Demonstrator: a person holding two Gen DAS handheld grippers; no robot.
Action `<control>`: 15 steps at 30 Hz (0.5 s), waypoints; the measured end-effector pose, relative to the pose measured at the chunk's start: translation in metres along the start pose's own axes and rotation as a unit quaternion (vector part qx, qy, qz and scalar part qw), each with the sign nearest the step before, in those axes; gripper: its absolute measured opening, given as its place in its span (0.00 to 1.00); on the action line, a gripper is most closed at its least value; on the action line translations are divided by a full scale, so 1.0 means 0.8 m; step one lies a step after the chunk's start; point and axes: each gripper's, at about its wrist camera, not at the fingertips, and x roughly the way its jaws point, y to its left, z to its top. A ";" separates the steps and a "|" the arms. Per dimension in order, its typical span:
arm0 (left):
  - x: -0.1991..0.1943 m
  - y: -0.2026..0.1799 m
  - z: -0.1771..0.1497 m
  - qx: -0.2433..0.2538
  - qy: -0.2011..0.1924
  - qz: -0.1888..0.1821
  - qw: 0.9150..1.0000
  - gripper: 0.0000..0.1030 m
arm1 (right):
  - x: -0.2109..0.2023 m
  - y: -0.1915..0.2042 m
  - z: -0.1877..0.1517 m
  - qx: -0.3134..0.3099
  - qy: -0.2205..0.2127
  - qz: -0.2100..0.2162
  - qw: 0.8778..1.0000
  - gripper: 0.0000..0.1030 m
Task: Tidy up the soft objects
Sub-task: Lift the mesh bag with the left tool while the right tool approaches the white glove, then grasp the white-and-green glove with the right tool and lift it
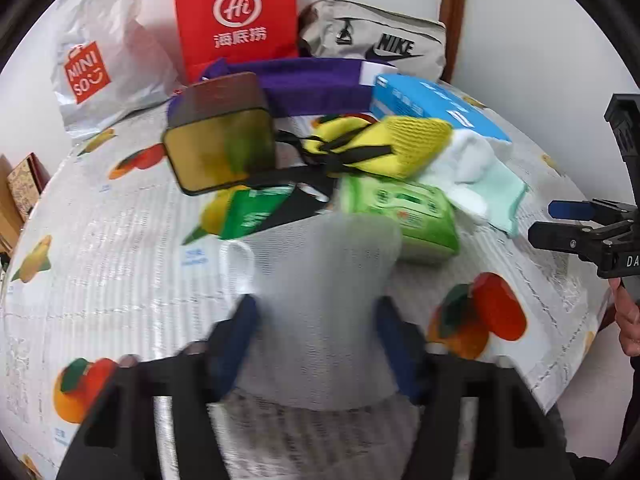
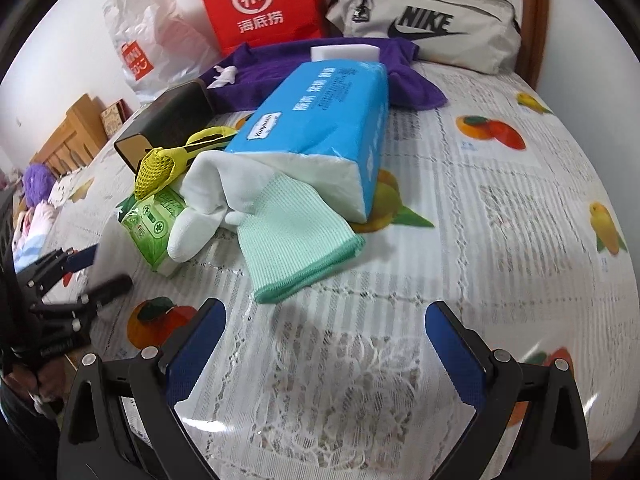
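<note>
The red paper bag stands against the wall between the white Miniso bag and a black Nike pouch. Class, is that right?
Not quite. The Nike pouch is beige-grey with a black logo, not black. The red paper bag does stand between it and the white Miniso bag, as the right wrist view shows.

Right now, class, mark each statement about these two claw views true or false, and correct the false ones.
1. The right claw is open with nothing between its fingers. True.
2. The blue tissue pack lies on top of the red paper bag. False: the pack lies on the fruit-print cover, and the bag stands upright behind it.
3. A white block rests on the purple cloth. True.
4. The Nike bag is black. False: it is pale grey with a black logo.
5. A pale cloth sits between the left claw's fingers. True.
</note>
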 end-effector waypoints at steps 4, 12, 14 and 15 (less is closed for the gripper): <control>-0.001 0.029 0.003 -0.019 0.005 -0.004 1.000 0.09 | 0.008 0.006 0.010 -0.020 -0.011 0.000 1.000 0.97; -0.001 0.046 0.002 -0.044 0.009 -0.023 0.999 0.09 | 0.035 0.014 0.030 -0.026 -0.025 0.001 0.999 0.76; -0.001 0.047 0.001 -0.048 0.009 -0.026 0.998 0.09 | 0.036 0.018 0.031 -0.035 -0.032 -0.016 0.999 0.61; 0.000 0.048 0.001 -0.052 0.009 -0.030 0.998 0.09 | 0.036 0.021 0.031 -0.042 -0.035 -0.021 0.998 0.56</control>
